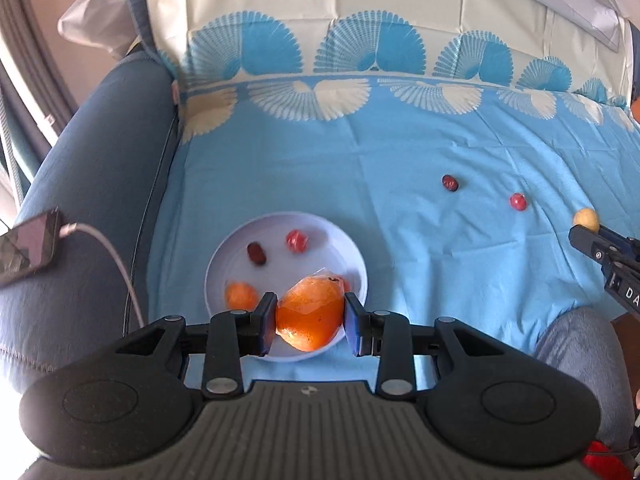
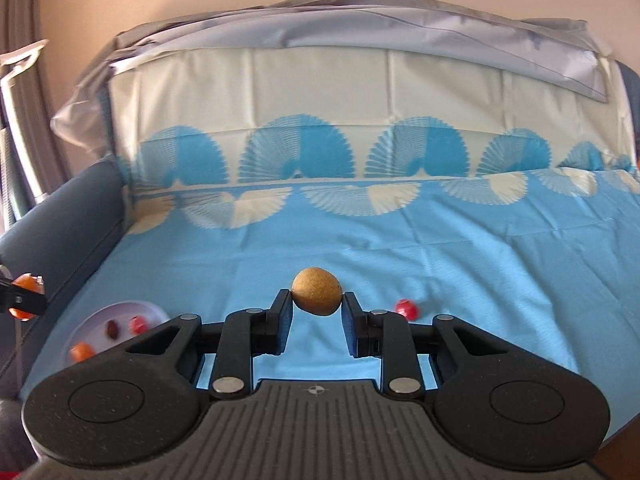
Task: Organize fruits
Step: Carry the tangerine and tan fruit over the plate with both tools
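My left gripper (image 1: 310, 322) is shut on a large orange fruit in clear wrap (image 1: 312, 314), held just above the near edge of a white plate (image 1: 352, 258). The plate holds a dark red date (image 1: 256, 253), a small red fruit (image 1: 297, 240) and a small orange fruit (image 1: 241, 295). My right gripper (image 2: 317, 312) is shut on a round tan fruit (image 2: 317, 290), held above the blue cloth; it also shows in the left wrist view (image 1: 586, 218). A dark date (image 1: 449, 183) and a red fruit (image 1: 518, 201) lie loose on the cloth.
A blue patterned cloth (image 1: 400, 152) covers the sofa seat and back. A phone (image 1: 26, 248) with a white cable lies on the dark blue armrest (image 1: 92, 184) at the left. A knee in grey fabric (image 1: 576, 344) is at the lower right.
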`<state>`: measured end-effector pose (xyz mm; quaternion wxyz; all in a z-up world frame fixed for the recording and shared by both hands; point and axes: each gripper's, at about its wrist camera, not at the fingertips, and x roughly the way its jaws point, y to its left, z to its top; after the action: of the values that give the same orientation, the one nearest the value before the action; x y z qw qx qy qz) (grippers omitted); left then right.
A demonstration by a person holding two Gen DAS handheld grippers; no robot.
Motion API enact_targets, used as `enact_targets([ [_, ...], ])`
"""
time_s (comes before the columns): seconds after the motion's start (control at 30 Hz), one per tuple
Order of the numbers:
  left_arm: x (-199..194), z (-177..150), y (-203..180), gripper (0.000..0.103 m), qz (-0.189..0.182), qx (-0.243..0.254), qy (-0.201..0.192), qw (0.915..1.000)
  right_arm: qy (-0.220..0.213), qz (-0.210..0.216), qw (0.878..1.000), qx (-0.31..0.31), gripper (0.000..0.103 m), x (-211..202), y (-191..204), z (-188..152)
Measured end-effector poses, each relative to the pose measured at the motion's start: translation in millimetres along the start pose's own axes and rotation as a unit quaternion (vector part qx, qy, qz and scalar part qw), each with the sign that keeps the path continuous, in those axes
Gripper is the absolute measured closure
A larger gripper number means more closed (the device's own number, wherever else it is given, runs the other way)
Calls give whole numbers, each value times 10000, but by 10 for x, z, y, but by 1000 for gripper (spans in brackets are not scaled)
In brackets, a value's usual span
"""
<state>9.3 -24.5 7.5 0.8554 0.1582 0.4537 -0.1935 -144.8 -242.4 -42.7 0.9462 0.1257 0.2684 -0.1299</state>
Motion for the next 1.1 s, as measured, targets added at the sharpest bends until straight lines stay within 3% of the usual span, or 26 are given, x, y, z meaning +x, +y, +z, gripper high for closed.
enact_targets([
  [0.13, -314, -399, 175, 64, 103, -300, -97, 9995, 144, 552, 9981, -216, 75, -363, 437, -101],
  [0.33, -690, -774, 302, 64, 18, -619, -445, 9971, 354, 1009, 9919, -679, 75, -706, 948, -273],
  [0.67, -906, -937, 409, 65, -135, -796, -747, 9939, 154, 915, 9896, -1095, 75, -945, 1198, -287],
  [1.1, -786, -907, 494, 65, -159, -877, -691, 9936, 292, 853, 9881, -1245, 75, -837, 1266, -293],
])
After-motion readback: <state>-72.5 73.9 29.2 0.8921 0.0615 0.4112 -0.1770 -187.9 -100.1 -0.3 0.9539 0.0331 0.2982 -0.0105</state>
